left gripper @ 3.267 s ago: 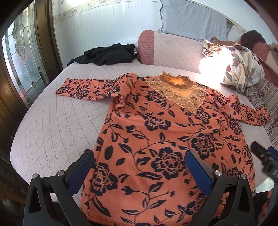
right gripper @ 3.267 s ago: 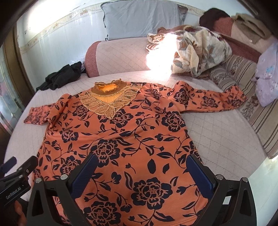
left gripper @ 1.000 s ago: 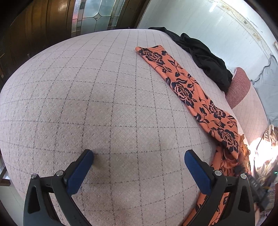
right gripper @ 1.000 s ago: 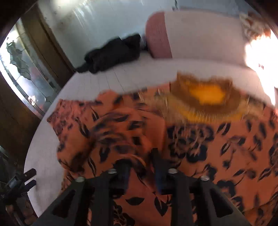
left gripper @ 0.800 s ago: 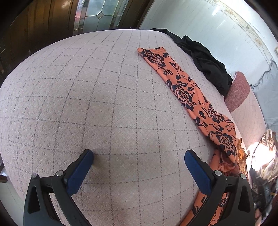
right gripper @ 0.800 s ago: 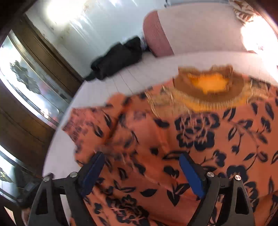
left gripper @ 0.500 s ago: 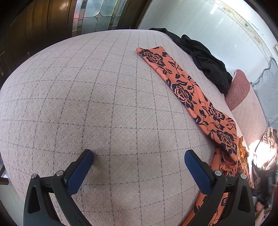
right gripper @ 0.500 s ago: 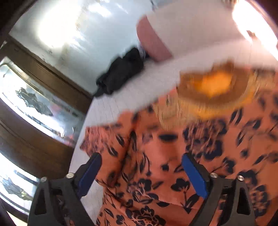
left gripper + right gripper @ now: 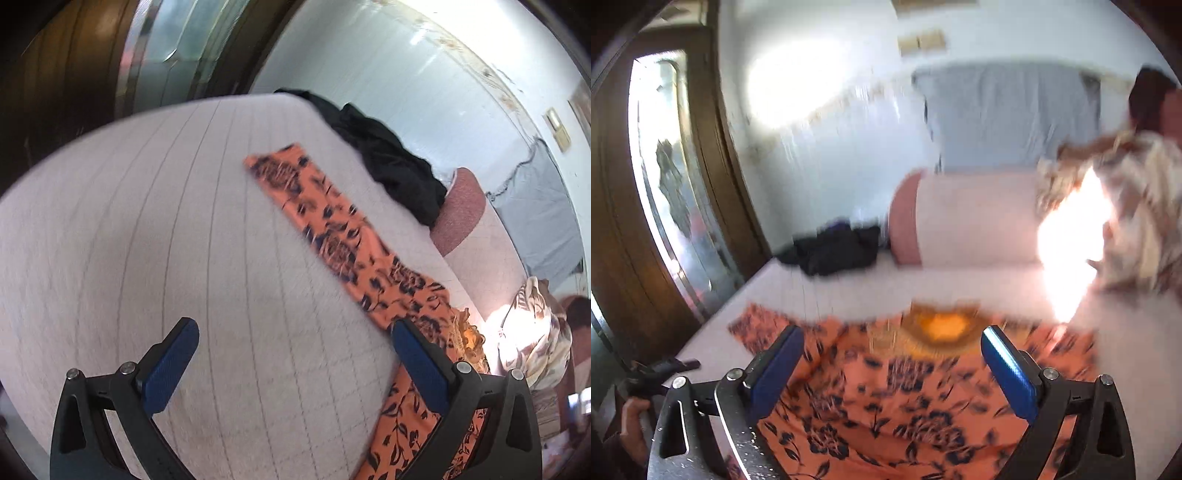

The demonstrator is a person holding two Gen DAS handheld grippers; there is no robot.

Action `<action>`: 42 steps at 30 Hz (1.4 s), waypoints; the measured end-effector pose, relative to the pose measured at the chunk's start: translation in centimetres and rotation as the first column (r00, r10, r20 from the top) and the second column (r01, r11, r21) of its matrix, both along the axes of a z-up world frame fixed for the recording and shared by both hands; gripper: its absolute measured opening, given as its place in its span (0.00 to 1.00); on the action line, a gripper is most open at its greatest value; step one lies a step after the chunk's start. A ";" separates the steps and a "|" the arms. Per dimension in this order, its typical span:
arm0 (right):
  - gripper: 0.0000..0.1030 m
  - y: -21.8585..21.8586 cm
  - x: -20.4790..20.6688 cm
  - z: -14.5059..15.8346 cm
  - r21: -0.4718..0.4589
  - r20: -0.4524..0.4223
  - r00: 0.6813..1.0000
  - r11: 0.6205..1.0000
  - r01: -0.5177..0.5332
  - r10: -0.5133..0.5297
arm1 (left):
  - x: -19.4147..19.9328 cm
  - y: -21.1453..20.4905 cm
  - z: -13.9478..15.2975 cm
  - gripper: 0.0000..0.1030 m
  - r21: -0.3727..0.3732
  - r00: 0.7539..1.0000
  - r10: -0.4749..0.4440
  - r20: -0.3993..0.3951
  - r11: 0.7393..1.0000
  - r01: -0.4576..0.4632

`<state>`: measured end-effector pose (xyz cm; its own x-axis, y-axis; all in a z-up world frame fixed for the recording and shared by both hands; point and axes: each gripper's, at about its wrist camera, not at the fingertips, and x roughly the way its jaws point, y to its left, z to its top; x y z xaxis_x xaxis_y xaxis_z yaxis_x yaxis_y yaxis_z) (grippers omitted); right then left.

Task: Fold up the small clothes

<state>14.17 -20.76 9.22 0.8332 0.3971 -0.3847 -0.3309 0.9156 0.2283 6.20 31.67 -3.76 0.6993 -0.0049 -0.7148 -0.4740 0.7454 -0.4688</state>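
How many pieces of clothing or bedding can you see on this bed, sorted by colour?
Orange floral top: 1
Black garment: 1
Grey pillow: 1
Pink-ended bolster: 1
Cream floral blanket: 1
Total: 5

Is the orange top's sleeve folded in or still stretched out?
Stretched out. The sleeve lies straight and flat across the bed, reaching toward the black clothes, not laid over the body.
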 end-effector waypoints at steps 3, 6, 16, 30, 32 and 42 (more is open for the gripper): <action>0.95 -3.6 -4.1 8.7 0.092 0.179 0.982 0.995 0.042 -0.058 | 0.3 -0.1 3.0 1.00 0.023 0.998 -0.017 0.060 1.000 0.016; 1.00 -7.1 -8.9 15.7 0.298 0.301 0.939 0.952 0.073 -0.166 | 0.0 -1.7 5.7 1.00 0.015 0.990 -0.058 0.130 0.998 0.057; 1.00 -5.5 -11.8 16.2 0.335 0.282 0.945 0.940 0.067 -0.168 | -2.0 -11.9 14.0 1.00 0.095 0.884 -0.349 0.310 0.937 0.337; 1.00 -3.5 -0.7 -14.9 0.009 -0.309 0.941 0.989 0.148 -0.138 | 12.1 3.0 -3.5 1.00 -0.210 0.999 -0.043 -0.027 0.977 0.037; 1.00 -4.3 -0.5 -16.5 0.026 -0.330 0.932 0.985 0.171 -0.153 | 13.5 5.4 -4.4 1.00 -0.228 0.999 0.029 -0.032 0.973 -0.036; 1.00 -5.5 0.8 -17.6 0.067 -0.348 0.925 0.980 0.186 -0.152 | 16.7 11.3 -5.4 0.98 -0.185 0.993 0.115 -0.021 0.976 -0.117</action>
